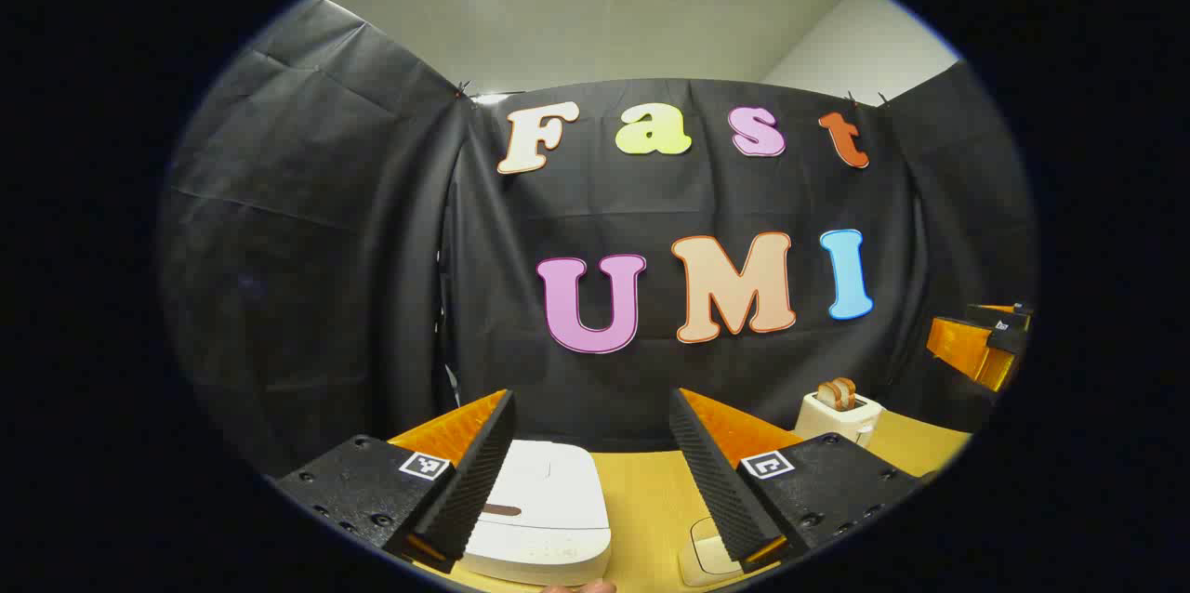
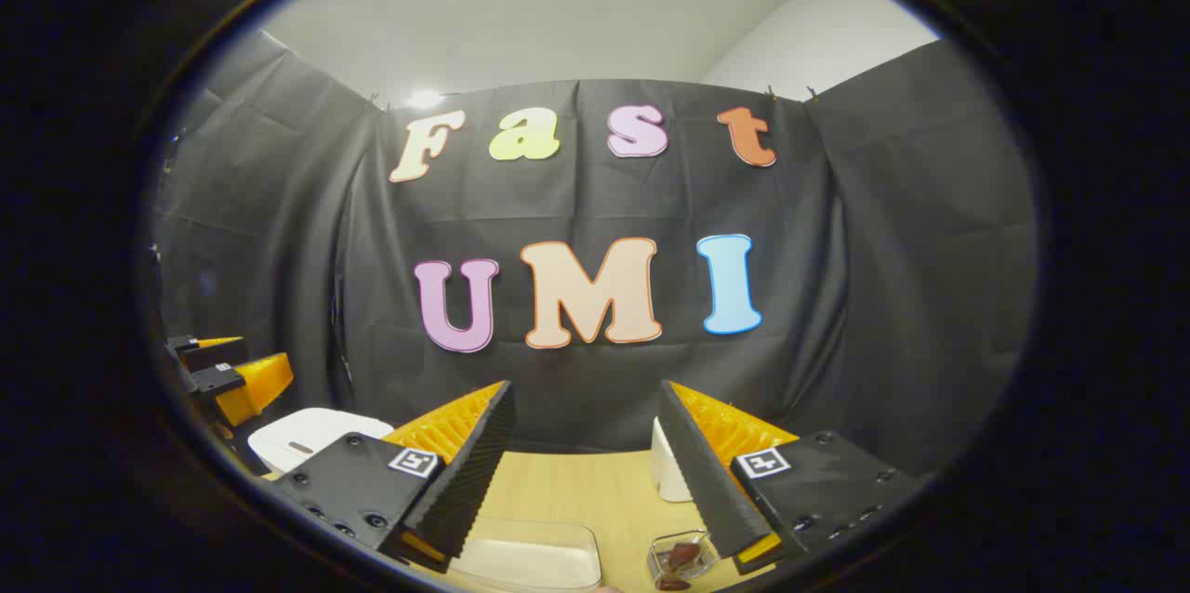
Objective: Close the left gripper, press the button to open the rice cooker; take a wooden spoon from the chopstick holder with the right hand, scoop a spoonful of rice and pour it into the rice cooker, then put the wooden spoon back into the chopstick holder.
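In the left gripper view, the left gripper [image 1: 590, 472] hovers above the counter [image 1: 651, 491] with its fingers spread wide and holding nothing. The white rice cooker [image 1: 544, 514] stands just below and between them, more toward the left finger, with its lid down. A little to the right lies a pale flat thing, partly hidden by the right finger. Farther right a toaster [image 1: 837, 412] with bread slices stands near the wall.

In the right gripper view, the rice cooker [image 2: 311, 435] is at the far left. The right gripper [image 2: 586, 472] also has its fingers spread, empty. Below them is a clear container [image 2: 535, 556], and a small clear box [image 2: 683, 560] with something dark inside. A white object [image 2: 667, 472] stands behind the right finger; whether it is the chopstick holder cannot be told.

The risk is probably this: if the left fingers remain apart, they may straddle the button or slip off it, and the lid would not open. No brand or readable writing appears on the appliances; only square coded markers on the grippers.
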The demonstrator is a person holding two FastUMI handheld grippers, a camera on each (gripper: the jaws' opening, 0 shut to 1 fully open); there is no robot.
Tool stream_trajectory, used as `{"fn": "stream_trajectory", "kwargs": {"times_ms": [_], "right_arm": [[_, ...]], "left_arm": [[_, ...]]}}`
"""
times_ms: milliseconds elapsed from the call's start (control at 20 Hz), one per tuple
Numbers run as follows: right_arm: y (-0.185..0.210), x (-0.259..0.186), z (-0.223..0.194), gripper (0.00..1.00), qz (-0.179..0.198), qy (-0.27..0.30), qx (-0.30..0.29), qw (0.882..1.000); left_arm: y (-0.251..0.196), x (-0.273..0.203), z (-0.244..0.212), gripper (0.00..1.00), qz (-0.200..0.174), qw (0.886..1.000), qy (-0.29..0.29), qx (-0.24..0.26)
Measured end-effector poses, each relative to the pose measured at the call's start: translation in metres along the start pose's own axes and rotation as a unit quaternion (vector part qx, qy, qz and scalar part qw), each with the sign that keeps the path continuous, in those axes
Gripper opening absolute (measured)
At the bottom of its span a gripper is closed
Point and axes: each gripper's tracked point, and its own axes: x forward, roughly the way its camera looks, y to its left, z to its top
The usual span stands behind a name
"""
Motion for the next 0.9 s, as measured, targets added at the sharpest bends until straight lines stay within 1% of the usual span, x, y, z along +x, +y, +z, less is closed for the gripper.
{"fn": "stream_trajectory", "kwargs": {"times_ms": [350, 450, 600, 700, 900], "right_arm": [[-0.005, 0.007, 0.004, 1.0, 0.001, -0.007, -0.002, 1.0], [-0.009, 0.007, 0.007, 0.94, -0.001, -0.012, -0.004, 1.0], [-0.01, 0.005, 0.006, 1.0, 0.0, -0.013, 0.008, 1.0], [-0.011, 0.005, 0.003, 1.0, 0.001, -0.01, 0.011, 1.0], [-0.004, 0.006, -0.003, 0.95, 0.014, -0.004, 0.005, 1.0]], "left_arm": [[0.005, 0.002, -0.001, 0.98, 0.01, 1.0, 0.002, 0.001], [0.008, 0.002, 0.001, 0.97, 0.014, 1.0, 0.0, 0.005], [0.012, -0.002, 0.002, 0.97, 0.019, 1.0, -0.001, 0.008], [0.016, -0.006, 0.002, 0.97, 0.026, 1.0, -0.002, 0.007], [0.025, -0.015, -0.008, 0.98, 0.04, 0.999, 0.012, 0.004]]}}
